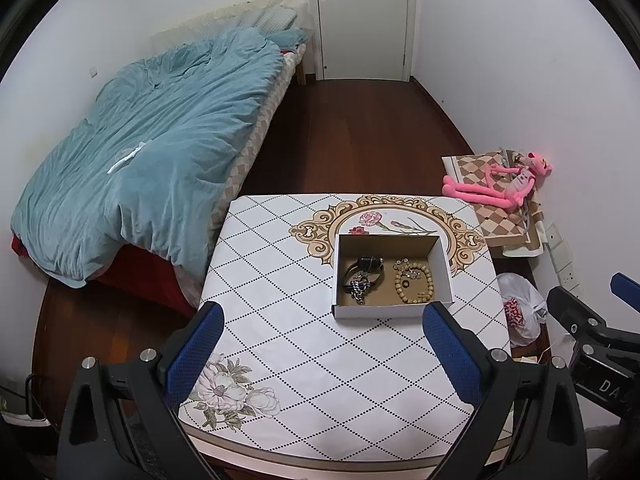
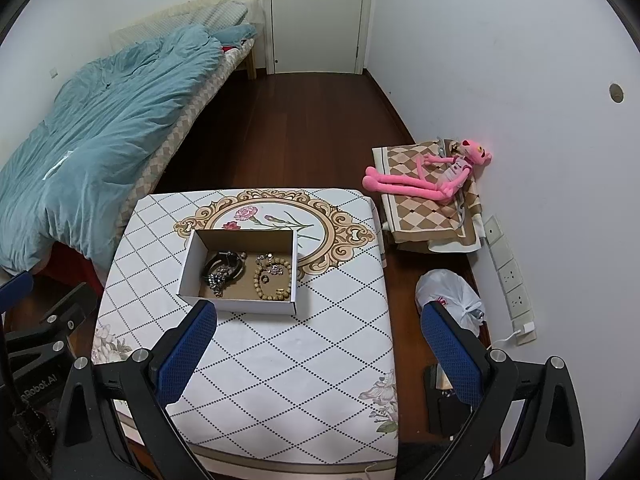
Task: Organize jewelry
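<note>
Light: even, soft indoor light is filling the room | Shadows: faint ones are lying inside the cardboard box [image 1: 394,275] | Distortion: fisheye is bending the walls, dark vignette is ringing the corners | Focus: both views are staying sharp, no glare.

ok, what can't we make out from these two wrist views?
- Jewelry in the box: the dark tangle and the small bits by the bead bracelet are too small to identify.
- Box floor at the near side: hidden by its front wall, both views.
- Plastic bag: partly hidden by the right tongs.

home bedroom | bed [image 1: 132,168] with blue duvet | door [image 1: 362,16]
</note>
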